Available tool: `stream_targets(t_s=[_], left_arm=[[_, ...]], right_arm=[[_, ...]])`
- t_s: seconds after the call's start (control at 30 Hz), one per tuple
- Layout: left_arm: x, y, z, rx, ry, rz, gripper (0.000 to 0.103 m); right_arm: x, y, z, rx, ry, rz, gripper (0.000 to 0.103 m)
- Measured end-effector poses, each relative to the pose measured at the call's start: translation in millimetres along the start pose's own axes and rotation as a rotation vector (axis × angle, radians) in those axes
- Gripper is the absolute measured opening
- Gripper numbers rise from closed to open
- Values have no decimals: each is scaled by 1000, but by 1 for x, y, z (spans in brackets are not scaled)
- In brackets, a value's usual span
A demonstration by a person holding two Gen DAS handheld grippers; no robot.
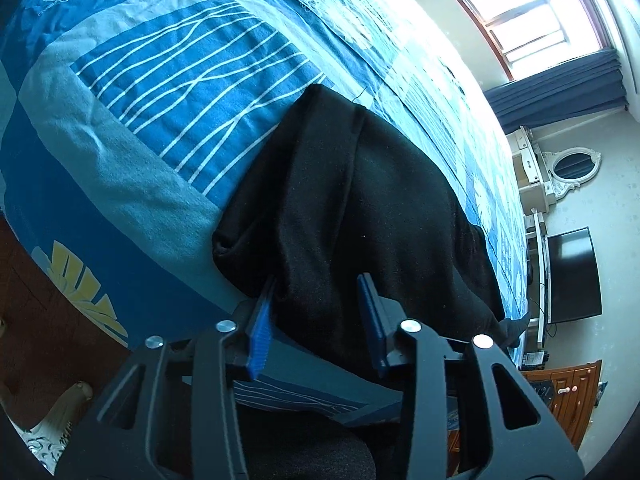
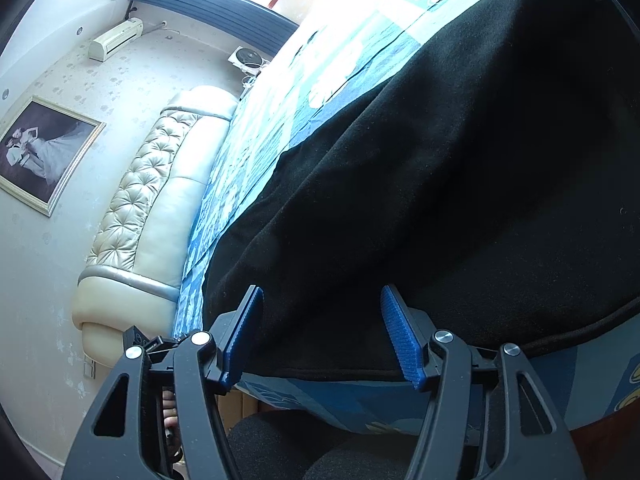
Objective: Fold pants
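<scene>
Black pants (image 1: 360, 208) lie on a bed with a blue patterned cover (image 1: 160, 92). In the left wrist view my left gripper (image 1: 318, 312) is open, its blue pads on either side of a fold of the pants near the bed's edge. In the right wrist view the pants (image 2: 440, 180) fill the middle and right. My right gripper (image 2: 320, 328) is open, its pads astride the near hem of the pants at the bed's edge. Neither gripper pinches the cloth.
A padded cream headboard (image 2: 160, 200) stands at the left in the right wrist view, with a framed picture (image 2: 40, 156) on the wall. The left wrist view shows a window (image 1: 532, 12), a black TV (image 1: 572, 276), a wooden cabinet (image 1: 568, 392) and wooden floor (image 1: 36, 320).
</scene>
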State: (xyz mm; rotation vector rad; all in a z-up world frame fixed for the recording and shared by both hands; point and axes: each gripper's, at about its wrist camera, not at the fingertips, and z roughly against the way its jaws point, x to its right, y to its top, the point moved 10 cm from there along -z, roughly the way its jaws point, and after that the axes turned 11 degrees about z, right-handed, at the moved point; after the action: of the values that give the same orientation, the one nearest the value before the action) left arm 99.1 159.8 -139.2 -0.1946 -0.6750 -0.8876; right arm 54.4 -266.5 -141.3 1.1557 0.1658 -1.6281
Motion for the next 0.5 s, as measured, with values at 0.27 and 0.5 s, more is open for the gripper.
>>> stream_targets(t_s=[0.27, 0.5], left_arm=[[-7, 11, -4, -32, 19, 31, 7], [-5, 39, 17, -5, -38, 65, 6]], right_arm=[[9, 4, -15, 14, 2, -107, 10], [-17, -13, 6, 26, 22, -90, 8]])
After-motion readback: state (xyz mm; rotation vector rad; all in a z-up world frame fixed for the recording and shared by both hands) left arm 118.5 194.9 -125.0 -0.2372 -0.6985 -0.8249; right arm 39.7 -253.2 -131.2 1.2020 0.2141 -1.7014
